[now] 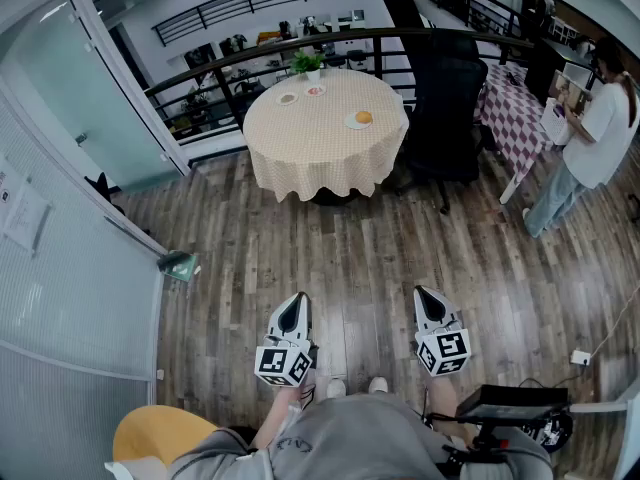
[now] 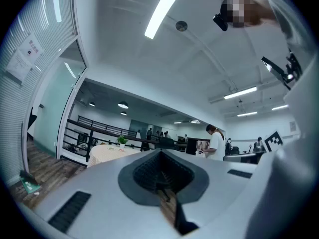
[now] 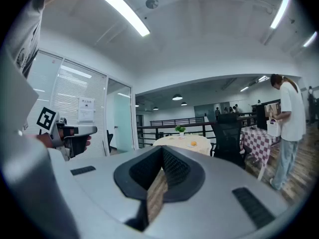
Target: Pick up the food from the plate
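Note:
Far ahead stands a round table (image 1: 300, 153) under a beige cloth. On its right side a white plate (image 1: 353, 123) carries an orange piece of food (image 1: 364, 117). The right gripper view shows the same food (image 3: 193, 143) small and distant on the table (image 3: 174, 144). My left gripper (image 1: 295, 305) and right gripper (image 1: 428, 297) hang low over the wooden floor, close to my body and well short of the table. Both are shut, with nothing between their jaws. In the left gripper view the left gripper (image 2: 162, 183) points toward the table (image 2: 104, 154).
Two more small plates (image 1: 287, 98) (image 1: 315, 91) and a potted plant (image 1: 306, 64) sit at the table's far side. A black chair (image 1: 445, 108) stands right of it, in front of a checked table (image 1: 515, 113). A person (image 1: 590, 138) stands at the far right. A glass wall (image 1: 70, 268) runs along the left.

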The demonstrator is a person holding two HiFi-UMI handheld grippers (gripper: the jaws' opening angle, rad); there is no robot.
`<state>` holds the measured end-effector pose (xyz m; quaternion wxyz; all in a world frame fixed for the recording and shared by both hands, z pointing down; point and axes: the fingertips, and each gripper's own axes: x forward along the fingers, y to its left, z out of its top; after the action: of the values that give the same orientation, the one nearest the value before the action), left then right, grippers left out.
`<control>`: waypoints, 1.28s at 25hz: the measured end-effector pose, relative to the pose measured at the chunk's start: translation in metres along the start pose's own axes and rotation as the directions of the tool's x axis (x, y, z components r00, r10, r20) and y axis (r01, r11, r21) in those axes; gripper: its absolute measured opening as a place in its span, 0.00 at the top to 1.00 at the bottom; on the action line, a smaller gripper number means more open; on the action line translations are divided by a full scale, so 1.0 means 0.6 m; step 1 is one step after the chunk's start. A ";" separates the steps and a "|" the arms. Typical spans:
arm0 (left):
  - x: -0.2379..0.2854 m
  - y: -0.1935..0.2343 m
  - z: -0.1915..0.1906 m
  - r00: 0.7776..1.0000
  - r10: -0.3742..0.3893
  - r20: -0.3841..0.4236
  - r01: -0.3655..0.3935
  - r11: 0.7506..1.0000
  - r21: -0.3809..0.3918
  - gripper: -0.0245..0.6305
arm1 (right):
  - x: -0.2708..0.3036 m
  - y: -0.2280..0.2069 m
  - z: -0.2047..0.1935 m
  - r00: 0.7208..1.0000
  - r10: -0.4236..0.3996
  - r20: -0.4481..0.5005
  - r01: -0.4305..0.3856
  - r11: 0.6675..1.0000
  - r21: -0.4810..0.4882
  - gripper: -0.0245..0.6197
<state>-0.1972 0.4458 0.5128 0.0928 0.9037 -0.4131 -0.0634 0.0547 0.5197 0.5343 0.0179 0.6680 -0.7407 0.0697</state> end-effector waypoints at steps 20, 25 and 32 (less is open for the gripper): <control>-0.043 -0.080 0.014 1.000 0.014 -0.005 -0.014 0.999 0.034 0.96 | -0.038 0.055 0.100 0.951 0.174 0.255 -0.230 0.950 0.210 0.94; -0.036 -0.117 0.009 0.999 0.045 -0.015 -0.043 0.996 0.074 0.96 | -0.040 0.037 0.114 0.920 0.247 0.304 -0.273 0.961 0.047 0.95; -0.001 -0.143 0.020 0.999 0.036 -0.003 -0.035 0.995 0.096 0.96 | -0.026 0.016 0.087 0.918 0.303 0.254 -0.312 0.950 -0.006 0.95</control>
<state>-0.1367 0.5001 0.4824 0.0516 0.8998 -0.4315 -0.0397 0.0504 0.5296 0.4797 -0.0992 0.5471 -0.8312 -0.0010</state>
